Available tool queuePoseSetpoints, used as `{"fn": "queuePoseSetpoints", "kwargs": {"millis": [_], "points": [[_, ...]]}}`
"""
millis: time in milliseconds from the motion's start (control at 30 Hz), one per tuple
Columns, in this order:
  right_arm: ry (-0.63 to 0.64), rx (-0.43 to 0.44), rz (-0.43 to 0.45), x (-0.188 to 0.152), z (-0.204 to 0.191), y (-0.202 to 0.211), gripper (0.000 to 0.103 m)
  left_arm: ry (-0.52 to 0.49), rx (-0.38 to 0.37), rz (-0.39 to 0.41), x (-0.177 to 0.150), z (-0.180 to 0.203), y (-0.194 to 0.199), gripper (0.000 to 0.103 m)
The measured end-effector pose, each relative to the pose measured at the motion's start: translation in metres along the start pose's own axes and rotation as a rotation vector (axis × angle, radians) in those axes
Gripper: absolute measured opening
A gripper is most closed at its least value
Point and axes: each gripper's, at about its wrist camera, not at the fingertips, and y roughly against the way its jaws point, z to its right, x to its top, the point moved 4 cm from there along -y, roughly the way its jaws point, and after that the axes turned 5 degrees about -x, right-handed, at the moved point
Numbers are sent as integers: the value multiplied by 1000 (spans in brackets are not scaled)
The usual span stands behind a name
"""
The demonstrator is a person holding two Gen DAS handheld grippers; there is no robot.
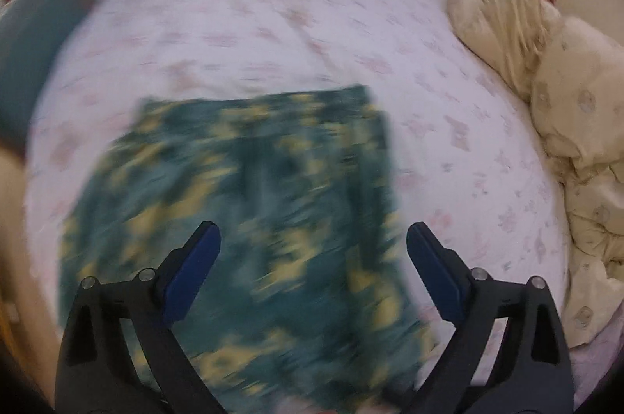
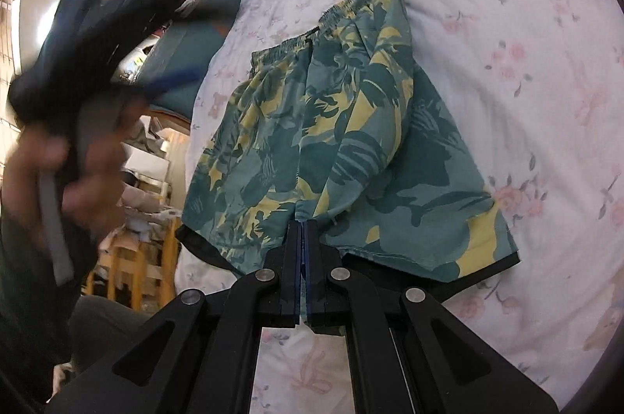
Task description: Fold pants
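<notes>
The bed (image 2: pixel 507 24), w/ its pale floral sheet, carries the shorts (image 2: pixel 331 141): green-and-yellow print, lying mostly flat near the bed's edge, elastic waistband at the far end, leg hems toward the right wrist cam, one leg laid partly over the other. A cream duvet (image 1: pixel 565 141) is bunched at the side, well apart from them.

Step in hand, as a judgement: the fold of the legs up toward the waistband. To do it well, the right claw (image 2: pixel 303 225) should carry the hem low and straight to the waistband so both layers travel together, and the left claw (image 1: pixel 312 238) should come down on the other hem corner to keep the edge square.

Pose: right claw is clenched on the hem at the crotch seam, angled down. Left claw stands released over the shorts, nothing between its pads, pointing steeply down; that view is blurred. The person's left hand (image 2: pixel 58 172) shows at the right view's edge.
</notes>
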Motion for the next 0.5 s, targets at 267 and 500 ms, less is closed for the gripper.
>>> {"fn": "queuePoseSetpoints", "kwargs": {"millis": [267,500], "points": [[-17,27,-46,-2,3,-16,1,-164,103,-211,42,67,-128,59],[-8,49,-54,-4,1,-5,1,-207,47,-227,51,61,-125,1]]}}
